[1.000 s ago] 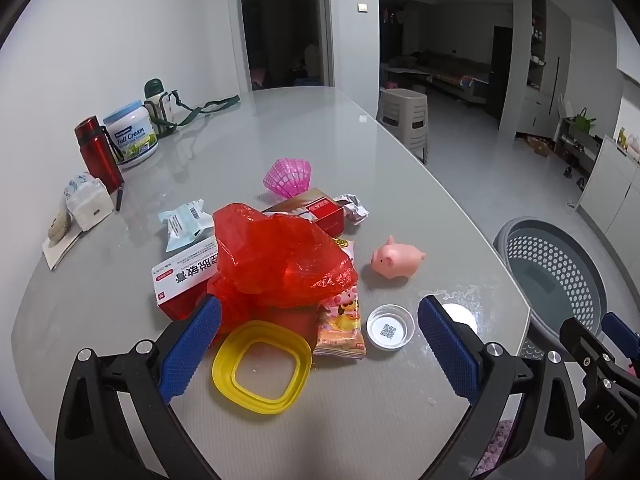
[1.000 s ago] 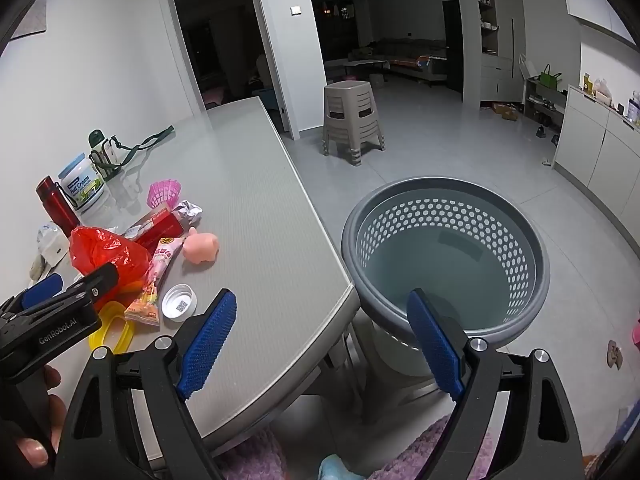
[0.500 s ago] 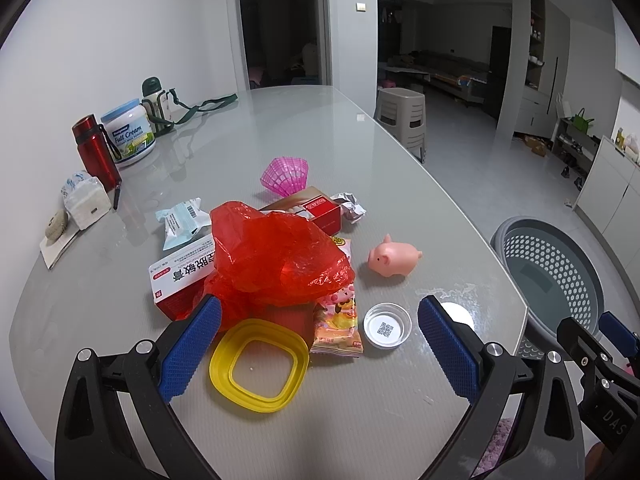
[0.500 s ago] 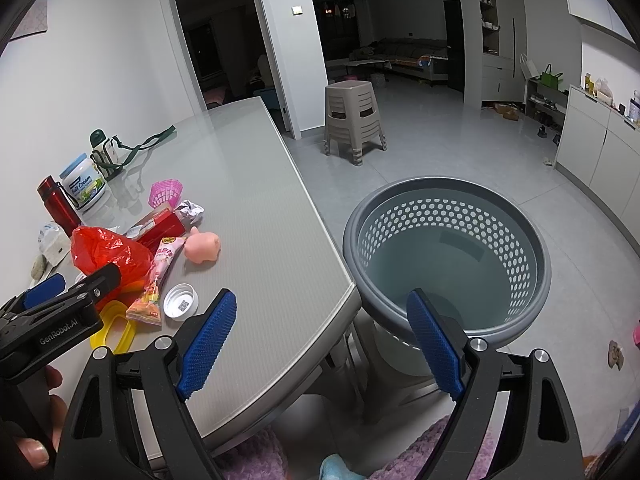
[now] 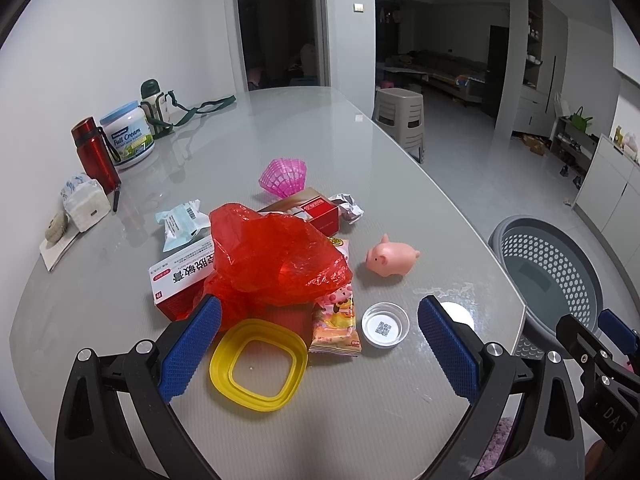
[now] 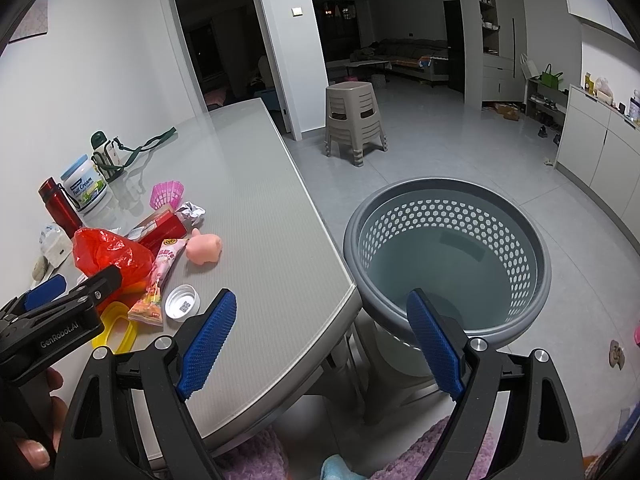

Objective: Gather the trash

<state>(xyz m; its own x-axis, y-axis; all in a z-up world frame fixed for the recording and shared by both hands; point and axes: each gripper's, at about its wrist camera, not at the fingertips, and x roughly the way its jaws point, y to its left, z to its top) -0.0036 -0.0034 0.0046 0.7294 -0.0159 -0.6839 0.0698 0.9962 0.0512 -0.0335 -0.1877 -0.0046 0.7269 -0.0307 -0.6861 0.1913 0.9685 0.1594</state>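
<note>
A pile of trash lies on the grey table [image 5: 280, 128]: a red plastic bag [image 5: 276, 256], a red-and-white box [image 5: 182, 276], a snack packet [image 5: 336, 320], a yellow ring lid [image 5: 258, 364], a white cap [image 5: 385, 325] and crumpled foil [image 5: 350, 208]. My left gripper [image 5: 320, 344] is open and empty, just before the yellow lid. My right gripper [image 6: 320, 344] is open and empty, over the table's corner beside the grey perforated basket [image 6: 448, 256]. The basket also shows in the left wrist view [image 5: 548, 268].
A pink pig toy [image 5: 390, 260], a pink shell [image 5: 283, 176], a red flask [image 5: 94, 152], a milk-powder tub [image 5: 127, 138], a green-capped bottle [image 5: 154, 106] and tissues [image 5: 86, 204] stand on the table. A beige stool [image 6: 354, 120] stands on the floor beyond.
My left gripper has drawn back and tilted slightly, so the pile sits a little higher in view. The right gripper has barely moved. Both stay open.
</note>
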